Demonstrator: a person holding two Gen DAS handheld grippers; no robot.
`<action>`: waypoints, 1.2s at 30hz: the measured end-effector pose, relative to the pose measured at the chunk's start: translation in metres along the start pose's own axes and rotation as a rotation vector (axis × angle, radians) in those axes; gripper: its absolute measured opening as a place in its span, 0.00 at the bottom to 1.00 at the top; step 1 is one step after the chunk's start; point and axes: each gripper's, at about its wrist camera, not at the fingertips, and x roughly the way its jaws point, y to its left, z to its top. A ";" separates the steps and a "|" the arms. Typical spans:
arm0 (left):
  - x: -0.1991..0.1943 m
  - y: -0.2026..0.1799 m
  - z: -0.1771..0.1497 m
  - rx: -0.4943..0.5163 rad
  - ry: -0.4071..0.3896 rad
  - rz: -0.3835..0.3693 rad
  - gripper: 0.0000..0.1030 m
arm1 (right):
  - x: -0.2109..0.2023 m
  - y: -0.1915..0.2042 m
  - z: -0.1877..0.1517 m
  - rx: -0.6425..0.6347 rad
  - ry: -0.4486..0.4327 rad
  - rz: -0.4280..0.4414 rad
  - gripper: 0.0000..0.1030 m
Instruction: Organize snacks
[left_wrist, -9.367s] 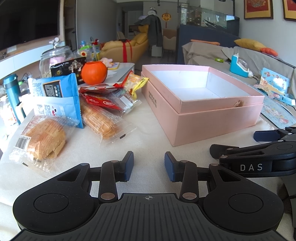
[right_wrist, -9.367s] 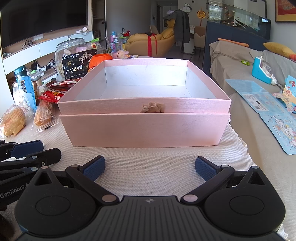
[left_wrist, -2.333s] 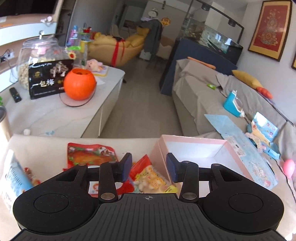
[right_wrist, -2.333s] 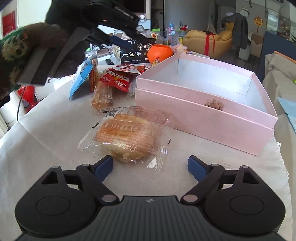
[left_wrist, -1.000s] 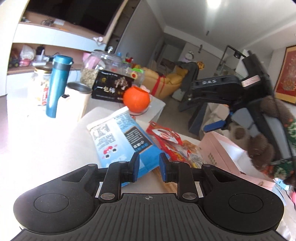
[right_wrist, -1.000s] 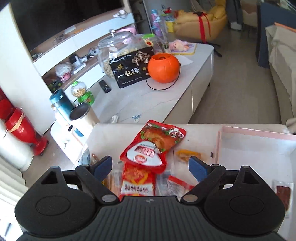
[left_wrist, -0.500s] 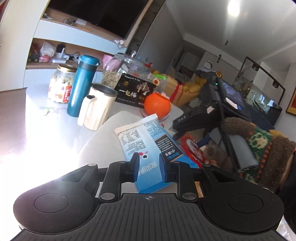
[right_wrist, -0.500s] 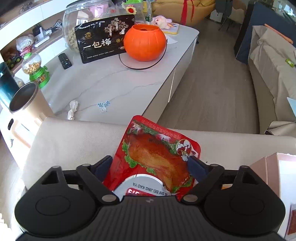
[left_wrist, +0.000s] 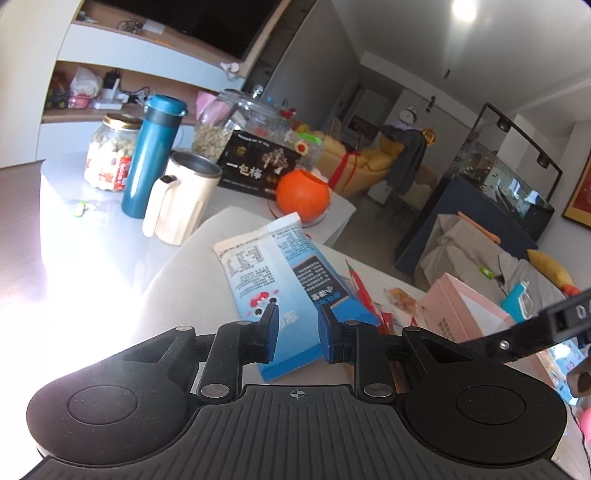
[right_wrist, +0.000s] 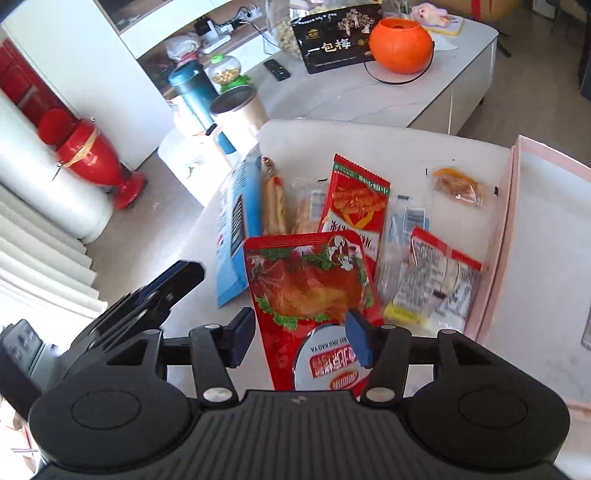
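White cloth-covered counter (right_wrist: 317, 144) carried pink rectangular cardboard box (right_wrist: 496, 236) at its right edge, w/ snack packs beside it. Blue-and-white foil snack bag (left_wrist: 280, 284) stood tilted; left claw (left_wrist: 295, 334) clenched on its lower edge. Right claw (right_wrist: 301, 338) straddled red roast-chicken pouch (right_wrist: 310, 288), fingers apart either side; contact not discernible.

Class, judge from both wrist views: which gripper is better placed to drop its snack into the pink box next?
Right, probably. The right gripper grips the red chicken pouch beside the pink box; the left gripper, holding the blue bag, sits farther away.
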 end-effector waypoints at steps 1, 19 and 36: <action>-0.004 -0.006 0.002 0.018 0.001 -0.009 0.25 | -0.012 -0.001 -0.011 -0.020 -0.025 -0.006 0.60; 0.154 -0.182 0.011 0.536 0.309 -0.066 0.28 | -0.049 -0.072 -0.145 -0.124 -0.267 -0.265 0.71; 0.094 -0.169 -0.055 1.017 0.391 -0.129 0.20 | -0.052 -0.098 -0.127 -0.035 -0.362 -0.215 0.75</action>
